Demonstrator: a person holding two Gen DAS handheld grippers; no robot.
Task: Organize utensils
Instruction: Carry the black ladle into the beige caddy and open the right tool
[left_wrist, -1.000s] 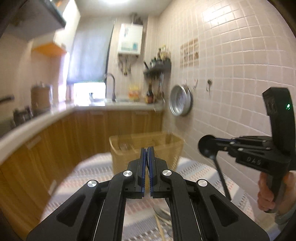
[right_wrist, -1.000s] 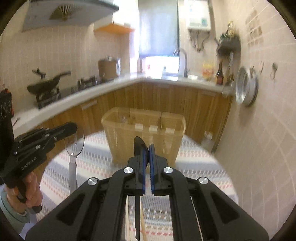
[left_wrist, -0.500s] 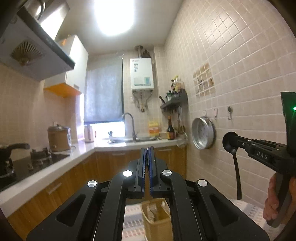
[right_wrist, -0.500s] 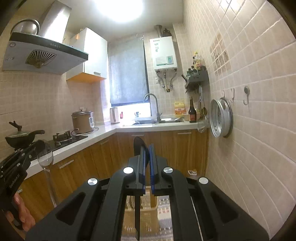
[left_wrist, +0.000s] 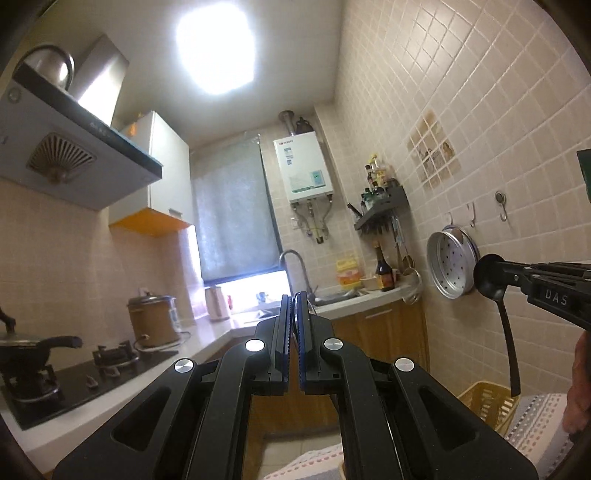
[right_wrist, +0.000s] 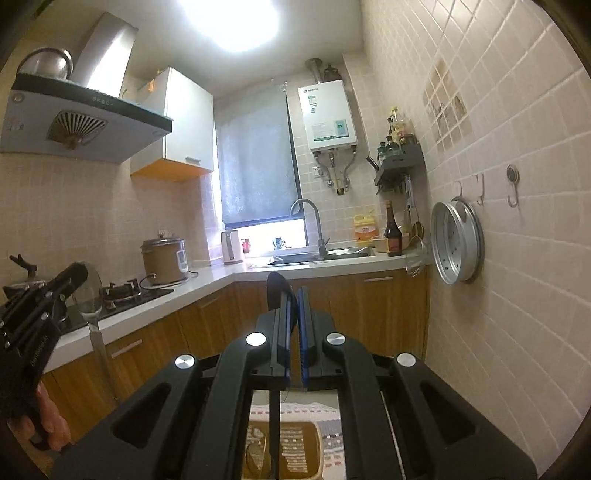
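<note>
Both views tilted higher (spoons still clamped).

Black plastic spoon sat pinched between the right gripper's fingers, handle hanging down over the yellow woven basket below them; clear plastic spoon was off left, in the left gripper.

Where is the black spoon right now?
The black spoon is pinched in the right gripper, handle hanging down over the yellow basket.
</note>
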